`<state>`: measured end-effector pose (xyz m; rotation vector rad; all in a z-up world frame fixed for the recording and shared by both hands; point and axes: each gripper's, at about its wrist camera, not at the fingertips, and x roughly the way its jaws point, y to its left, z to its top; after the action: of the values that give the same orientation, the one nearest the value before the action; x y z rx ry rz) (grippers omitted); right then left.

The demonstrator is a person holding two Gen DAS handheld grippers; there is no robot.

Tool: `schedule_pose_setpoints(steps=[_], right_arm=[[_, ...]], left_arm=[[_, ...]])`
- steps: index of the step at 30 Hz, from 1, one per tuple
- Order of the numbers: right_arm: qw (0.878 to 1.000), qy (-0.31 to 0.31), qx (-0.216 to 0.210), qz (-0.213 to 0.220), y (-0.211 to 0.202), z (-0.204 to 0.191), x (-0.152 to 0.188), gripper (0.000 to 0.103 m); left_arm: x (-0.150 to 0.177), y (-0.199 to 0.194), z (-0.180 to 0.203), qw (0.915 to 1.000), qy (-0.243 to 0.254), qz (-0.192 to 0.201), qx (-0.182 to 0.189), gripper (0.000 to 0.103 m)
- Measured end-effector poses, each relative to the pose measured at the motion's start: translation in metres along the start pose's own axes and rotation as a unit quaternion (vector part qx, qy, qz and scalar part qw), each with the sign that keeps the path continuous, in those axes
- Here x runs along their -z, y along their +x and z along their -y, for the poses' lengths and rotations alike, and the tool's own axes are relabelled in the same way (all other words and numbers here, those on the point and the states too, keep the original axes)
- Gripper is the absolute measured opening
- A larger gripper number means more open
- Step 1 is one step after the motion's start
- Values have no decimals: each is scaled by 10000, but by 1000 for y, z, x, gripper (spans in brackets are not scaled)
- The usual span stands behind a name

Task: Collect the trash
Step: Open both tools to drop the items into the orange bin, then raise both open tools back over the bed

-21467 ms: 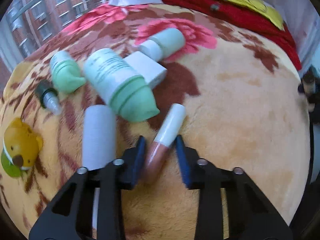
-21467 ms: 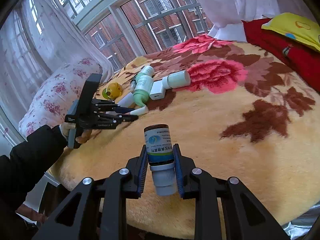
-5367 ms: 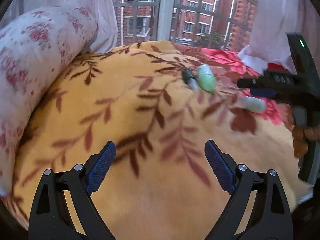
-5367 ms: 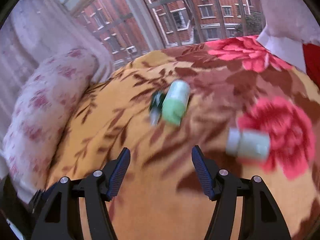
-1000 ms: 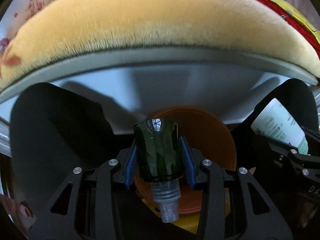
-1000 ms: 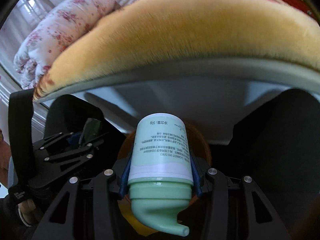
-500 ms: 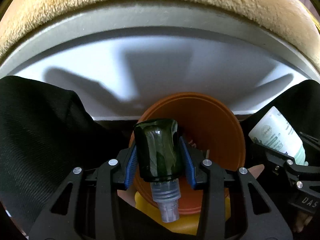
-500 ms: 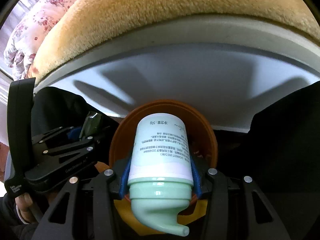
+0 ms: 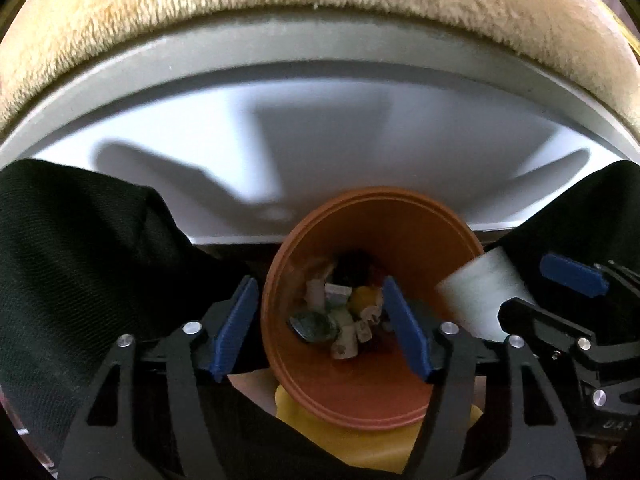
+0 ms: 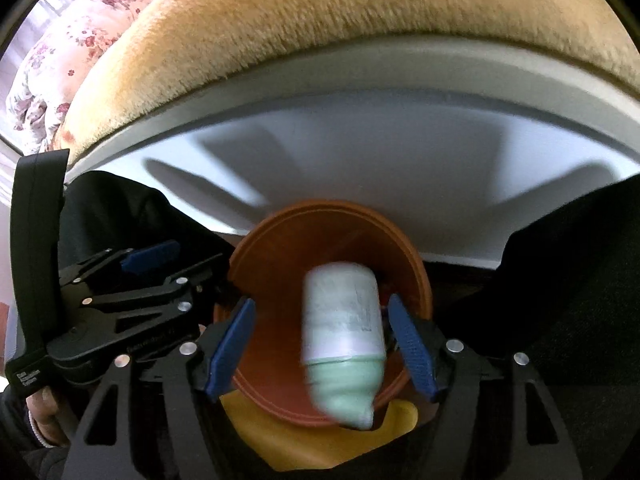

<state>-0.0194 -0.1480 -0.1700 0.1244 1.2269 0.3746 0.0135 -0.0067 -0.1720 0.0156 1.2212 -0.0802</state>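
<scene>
An orange-brown trash bin [image 9: 320, 384] stands below the bed edge, holding several small pieces of trash, among them the dark green spray bottle [image 9: 314, 326]. My left gripper [image 9: 320, 328] is open and empty right over the bin mouth. My right gripper [image 10: 324, 344] is open over the same bin [image 10: 272, 264]. The white and mint-green bottle [image 10: 344, 336] is blurred between its open jaws, falling into the bin. It also shows in the left wrist view [image 9: 480, 296] beside the right gripper's blue pad [image 9: 572, 280].
The beige plush blanket [image 9: 280, 12] hangs over the grey bed frame [image 9: 320, 80] above the bin. Black cloth [image 9: 80, 260] lies on both sides. A yellow object [image 10: 320, 440] sits under the bin. A floral quilt [image 10: 72, 52] is far left.
Both grippers have opened. The dark green spray bottle has dropped from the left gripper into the bin. The mint-green bottle has left the right gripper's grip and is falling.
</scene>
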Motion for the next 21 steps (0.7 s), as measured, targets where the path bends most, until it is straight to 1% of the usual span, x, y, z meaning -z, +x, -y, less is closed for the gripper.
schedule_pose_setpoints(steps=[7,9,14,17,18,19,21], right_arm=[[9998,177,27,97,-3,10,3,68],[9997,225,35,128,-10,17,6,69],[9994,202,143,258,-28,17,7,75],[9986,69,178,489,-54,14,7,79],[9975,25,178,682,-68,12,7,81],[9959,-20,186,889,-84,10,6,84],[9916,-146,236,1264,-110,7,0,95]], left_arm=[[2,-1,-2,10000,-40,-7,19,69],[3,0,-2,10000,-66,-18,25,69],[2,-3,-4,9999,-154,27,39,70],[1,-24,-6,9993,-173,313,113,70],[0,-34,-7,9988,-144,454,145,70],[-1,-46,-7,9978,-92,642,160,72],[-4,-76,-8,9937,59,1114,79,81]])
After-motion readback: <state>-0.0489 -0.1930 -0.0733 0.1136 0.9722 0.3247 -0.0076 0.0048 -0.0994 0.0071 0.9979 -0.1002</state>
